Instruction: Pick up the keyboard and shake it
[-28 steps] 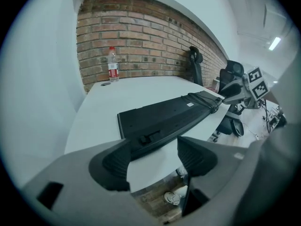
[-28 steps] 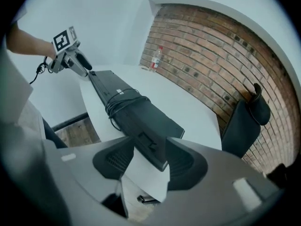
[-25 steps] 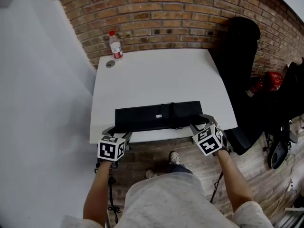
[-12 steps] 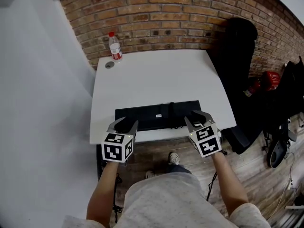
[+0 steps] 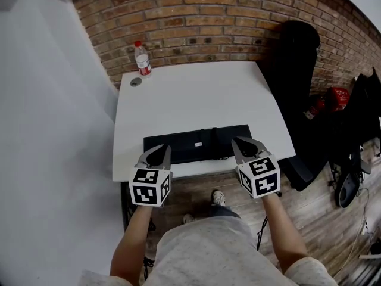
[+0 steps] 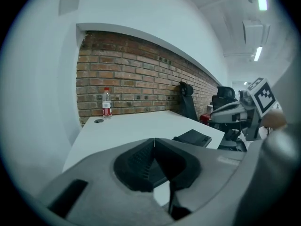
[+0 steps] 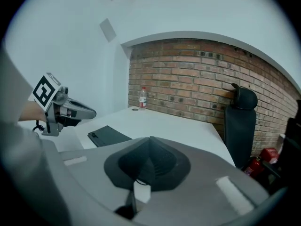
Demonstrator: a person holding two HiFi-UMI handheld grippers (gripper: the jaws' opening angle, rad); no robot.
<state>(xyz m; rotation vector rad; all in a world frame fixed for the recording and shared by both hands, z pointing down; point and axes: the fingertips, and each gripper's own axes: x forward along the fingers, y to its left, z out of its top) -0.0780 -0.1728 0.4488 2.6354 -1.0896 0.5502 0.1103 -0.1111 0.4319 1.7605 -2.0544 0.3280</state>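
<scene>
A black keyboard [image 5: 196,143] lies along the 6 o'clock edge of a white worktop [image 5: 196,94]. The left gripper [image 5: 165,149], at its 9 o'clock end, and the right gripper [image 5: 238,143], at its 3 o'clock end, have just closed their fingers, empty, above it. A water bottle [image 5: 141,58] stands at the worktop's 11 o'clock corner.

keyboard [image 5: 196,143]: at the table [image 5: 190,94]'s near edge; both near corners covered in the head view
bottle [image 5: 141,58]: table's far left corner; label print too small to read
round thing [image 5: 136,82]: on the table beside the bottle; too small to identify
red thing [image 5: 340,94]: right of the table; partly hidden, unidentifiable
person's lap [image 5: 208,252]: below the table's near edge; cut off by the bottom edge
</scene>
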